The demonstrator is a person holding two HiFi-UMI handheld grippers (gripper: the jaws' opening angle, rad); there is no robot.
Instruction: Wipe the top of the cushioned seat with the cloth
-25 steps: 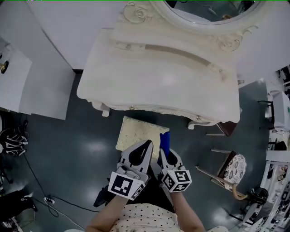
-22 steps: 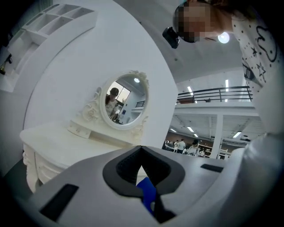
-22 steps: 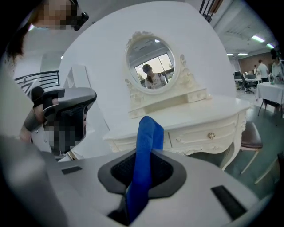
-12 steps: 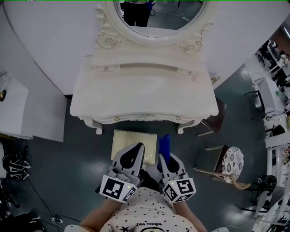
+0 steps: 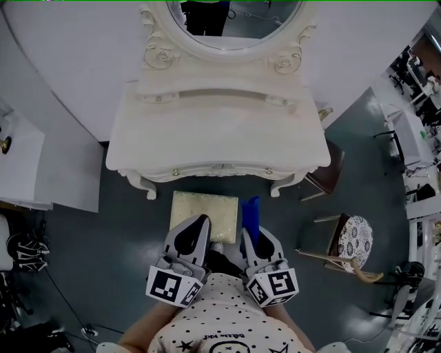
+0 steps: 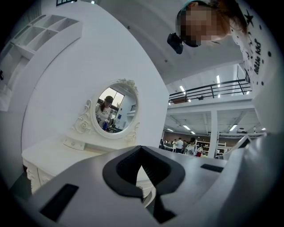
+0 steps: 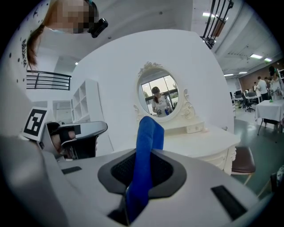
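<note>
Blue cloth clamped in R tongs; L tongs closed.

1. A white dressing table with an oval mirror is standing against a curved white wall panel, with a cushioned seat before it: a staged bedroom corner.
2. Past the panel's edge a large work hall is showing, with strip lights, a mezzanine railing, people standing about, and a desk on the dark polished floor.
</note>
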